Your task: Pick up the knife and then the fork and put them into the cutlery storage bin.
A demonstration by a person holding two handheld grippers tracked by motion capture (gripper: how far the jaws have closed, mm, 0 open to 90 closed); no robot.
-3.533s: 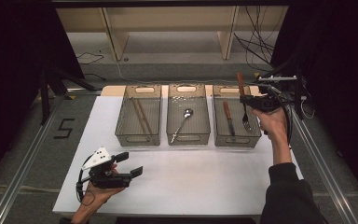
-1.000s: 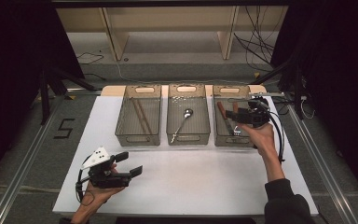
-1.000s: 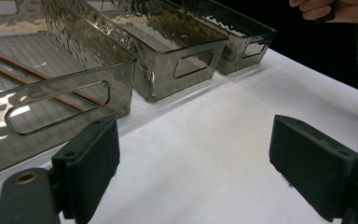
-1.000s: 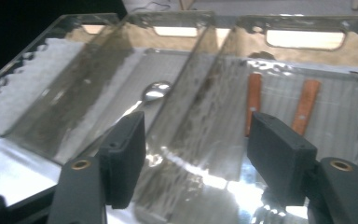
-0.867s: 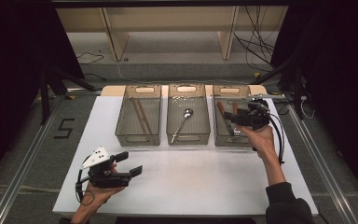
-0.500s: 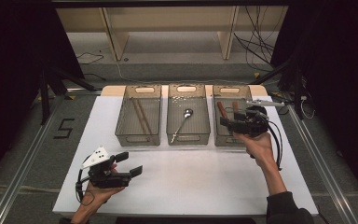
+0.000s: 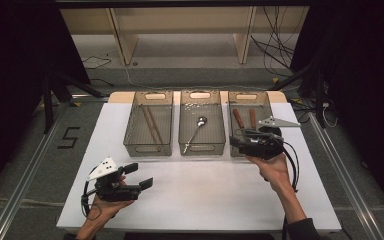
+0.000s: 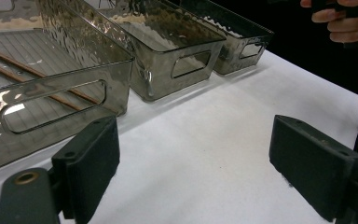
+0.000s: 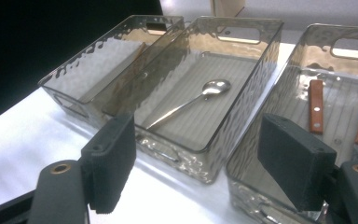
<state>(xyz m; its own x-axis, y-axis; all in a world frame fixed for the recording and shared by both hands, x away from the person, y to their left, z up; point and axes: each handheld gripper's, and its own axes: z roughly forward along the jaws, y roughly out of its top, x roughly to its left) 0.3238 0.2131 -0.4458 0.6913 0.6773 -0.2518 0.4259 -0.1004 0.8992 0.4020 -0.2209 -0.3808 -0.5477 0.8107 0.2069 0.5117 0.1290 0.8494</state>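
Biggest thing first: the white table [image 7: 200, 200] carries three smoky see-through bins in a row along the far side. The left bin [image 7: 148, 124] has two chopsticks [image 7: 150, 122] lying in it, the middle bin [image 7: 202, 122] has one spoon [image 7: 196, 132], and the right bin [image 7: 247, 120] has two wooden-handled pieces of cutlery [image 9: 316, 112], both lying flat on its floor; I can't tell what's on their business ends. So that's three bins, two chopsticks, one spoon, two wooden-handled pieces.

Your right gripper [image 7: 237, 142] sits at the near edge of the right bin, jaws spread wide with nothing between them. They've just been opening, and the pieces you're working with lie in that bin, free of the pads. Your left gripper [image 7: 140, 176] rests low at the near left of the table, also gaping and empty, well apart from everything.

What I'd watch from here:
- The right gripper hangs right over the near wall of the right bin. Drop or pull your hand toward yourself carelessly and you probably hook that rim, dragging or tipping the bin.
- The three bins stand just beside each other, so shoving one likely bumps the middle one and rattles the spoon.
- The cable [image 7: 292, 165] trailing from your right gripper loops near the table edge. Looks like it could snag on a quick swing.

The near half of the table is bare.
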